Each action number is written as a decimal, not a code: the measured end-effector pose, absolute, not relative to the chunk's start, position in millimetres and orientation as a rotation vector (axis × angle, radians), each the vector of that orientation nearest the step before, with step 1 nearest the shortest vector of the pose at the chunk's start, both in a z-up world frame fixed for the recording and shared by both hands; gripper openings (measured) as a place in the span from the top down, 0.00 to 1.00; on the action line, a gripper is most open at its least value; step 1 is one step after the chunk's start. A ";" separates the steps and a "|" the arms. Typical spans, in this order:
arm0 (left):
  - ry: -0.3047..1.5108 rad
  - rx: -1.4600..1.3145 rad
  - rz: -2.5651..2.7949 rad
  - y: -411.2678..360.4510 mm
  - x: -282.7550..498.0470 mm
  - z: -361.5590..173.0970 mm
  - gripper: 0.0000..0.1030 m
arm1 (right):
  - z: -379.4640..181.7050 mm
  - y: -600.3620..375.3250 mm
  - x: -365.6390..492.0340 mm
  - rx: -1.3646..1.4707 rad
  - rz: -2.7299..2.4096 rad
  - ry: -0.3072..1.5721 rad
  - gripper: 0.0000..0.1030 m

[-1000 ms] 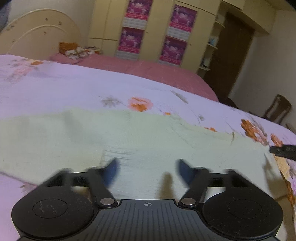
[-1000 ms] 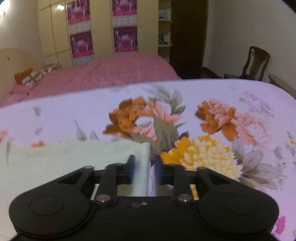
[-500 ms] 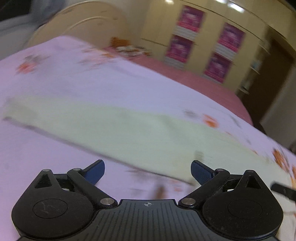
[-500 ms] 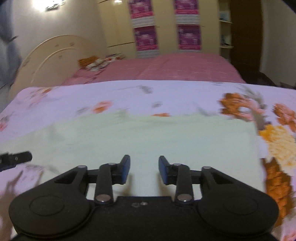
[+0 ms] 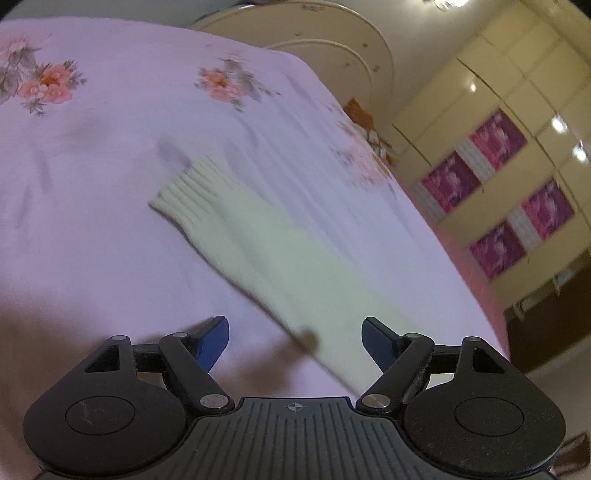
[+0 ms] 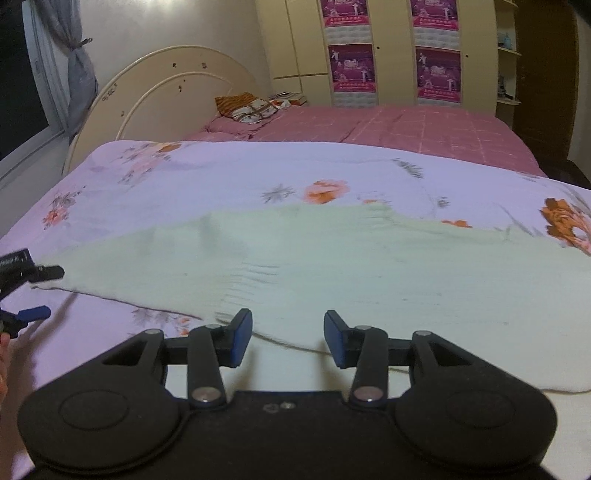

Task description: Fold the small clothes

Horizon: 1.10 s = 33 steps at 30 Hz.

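I have a pale green knitted garment (image 6: 332, 266) lying flat on the lilac flowered bedspread (image 6: 221, 173) of the near bed. In my right wrist view its long axis runs across the picture, from beside the left claw (image 6: 35, 291) at the left edge out past the right edge. In my left wrist view one sleeve (image 5: 280, 254) stretches away on a diagonal, its ribbed cuff (image 5: 192, 188) pointing up and to the left, toward the cream headboard (image 5: 321, 33), while the rest runs down to the right under the claw.

My left claw (image 5: 295, 343) is spread, its blue pads over the sleeve's near stretch with nothing pinched; its jaws have just been closing somewhat from wider. My right claw (image 6: 288, 341) stands partly spread above the garment's near hem (image 6: 258, 332), pads clear of the cloth; its jaws have just been opening.

A second ago the right claw had a fold of the green cloth between its pads at the garment's right corner, by the big orange flowers; now it has let go and sits farther left along the hem. The left view then faced the broad body with the wardrobe (image 5: 498, 166) straight ahead; now it is rolled and faces the cuff end
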<state>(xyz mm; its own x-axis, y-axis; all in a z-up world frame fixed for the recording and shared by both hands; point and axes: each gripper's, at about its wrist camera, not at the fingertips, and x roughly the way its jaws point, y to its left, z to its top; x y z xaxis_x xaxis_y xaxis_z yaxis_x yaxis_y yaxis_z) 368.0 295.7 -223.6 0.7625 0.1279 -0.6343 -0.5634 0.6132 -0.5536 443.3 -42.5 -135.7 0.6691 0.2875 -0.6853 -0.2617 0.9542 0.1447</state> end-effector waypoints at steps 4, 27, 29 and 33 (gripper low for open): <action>0.549 -0.865 0.413 322.9 385.9 -233.4 0.26 | -142.2 -30.6 449.6 0.015 0.303 0.786 0.59; 0.393 -0.638 0.000 241.8 451.2 -143.5 0.96 | -158.4 -29.9 472.0 0.001 0.216 0.795 0.61; 0.412 -0.617 -0.100 207.9 465.1 -134.3 0.96 | -149.3 -42.5 466.2 0.050 0.202 0.765 0.60; 0.495 -0.576 -0.267 133.2 491.0 -138.2 0.96 | -134.8 -74.5 451.4 0.110 0.186 0.736 0.59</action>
